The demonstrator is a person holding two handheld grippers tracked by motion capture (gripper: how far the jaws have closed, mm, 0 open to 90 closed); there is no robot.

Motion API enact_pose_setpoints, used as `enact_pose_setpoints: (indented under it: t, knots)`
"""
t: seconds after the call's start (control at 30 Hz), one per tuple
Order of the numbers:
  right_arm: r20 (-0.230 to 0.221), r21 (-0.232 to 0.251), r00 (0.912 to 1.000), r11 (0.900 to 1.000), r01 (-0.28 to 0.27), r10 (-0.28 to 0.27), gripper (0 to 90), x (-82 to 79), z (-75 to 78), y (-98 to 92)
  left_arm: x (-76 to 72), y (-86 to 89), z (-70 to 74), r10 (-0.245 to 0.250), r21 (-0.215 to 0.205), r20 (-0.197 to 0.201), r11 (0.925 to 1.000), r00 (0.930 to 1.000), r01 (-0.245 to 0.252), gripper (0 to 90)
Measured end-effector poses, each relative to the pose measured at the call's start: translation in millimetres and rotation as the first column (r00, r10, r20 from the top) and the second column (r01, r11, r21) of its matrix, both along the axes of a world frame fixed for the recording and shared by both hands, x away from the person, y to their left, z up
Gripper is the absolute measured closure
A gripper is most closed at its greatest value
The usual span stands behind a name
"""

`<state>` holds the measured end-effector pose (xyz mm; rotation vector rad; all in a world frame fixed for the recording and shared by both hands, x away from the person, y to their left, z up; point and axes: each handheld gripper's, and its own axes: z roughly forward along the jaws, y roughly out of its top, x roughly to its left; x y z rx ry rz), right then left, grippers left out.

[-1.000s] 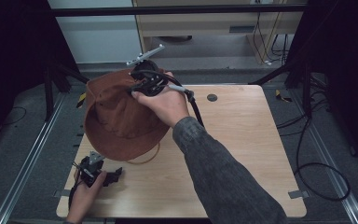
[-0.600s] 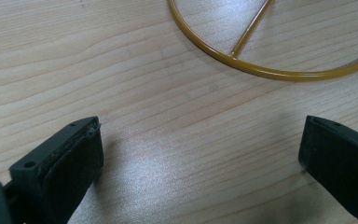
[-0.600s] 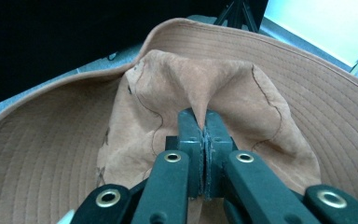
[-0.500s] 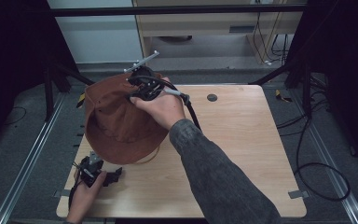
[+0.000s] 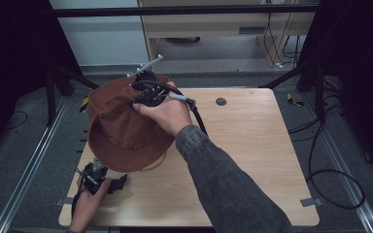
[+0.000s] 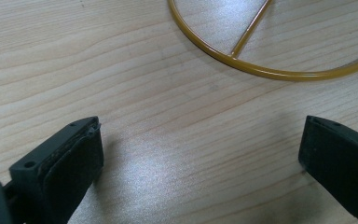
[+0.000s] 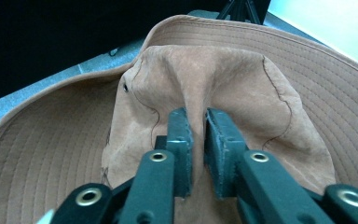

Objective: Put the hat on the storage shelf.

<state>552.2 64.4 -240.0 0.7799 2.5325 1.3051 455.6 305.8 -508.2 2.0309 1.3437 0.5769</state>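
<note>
A brown wide-brimmed hat (image 5: 119, 128) stands raised over the table's left side. In the right gripper view a fold of the hat's crown (image 7: 223, 70) lies between the jaws of my right gripper (image 7: 196, 116). The jaws have just been opening a little, and the pads still touch the fold on both sides. From above, the right gripper (image 5: 141, 94) sits on the hat's top, held by a hand in a grey sleeve. My left gripper (image 5: 119, 183) rests low at the front left corner, open, with bare wood between its pads (image 6: 74, 163). A yellow wire ring (image 6: 261, 72) lies just ahead of it.
The wooden table (image 5: 252, 160) has a round black hole (image 5: 220, 101) near its far edge. Part of the yellow wire (image 5: 159, 162) shows under the hat's brim. Dark frame legs and cables stand around the table on the floor.
The right hand and the hat's top have shifted slightly to the left. The left hand has stayed where it was.
</note>
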Motion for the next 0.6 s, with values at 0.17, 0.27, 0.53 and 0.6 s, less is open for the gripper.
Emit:
enact_pose_setpoints:
  t: [0.17, 0.27, 0.53, 0.6]
  knots:
    - [0.006, -0.002, 0.9999, 1.000, 0.009, -0.009, 65.9, -2.4, 1.8, -2.3, 0.0, 0.0, 0.0, 0.000, 0.000, 0.000, 1.0000, 1.0000, 0.000, 0.0]
    - [0.011, -0.007, 0.9998, 1.000, 0.018, -0.018, 61.1, -3.1, 2.5, -3.3, 0.0, 0.0, 0.0, 0.000, 0.000, 0.001, 1.0000, 1.0000, 0.000, 0.0]
    - [0.026, -0.015, 0.9991, 0.999, 0.034, -0.034, 40.3, -8.7, 6.9, -8.2, -0.1, 0.0, 0.0, 0.001, 0.000, 0.000, 1.0000, 1.0000, 0.000, 0.0]
    - [0.034, -0.015, 0.9986, 0.999, 0.040, -0.039, 36.9, -11.0, 8.3, -10.0, -0.1, 0.0, 0.0, 0.000, 0.000, 0.000, 1.0000, 1.0000, 0.000, 0.0]
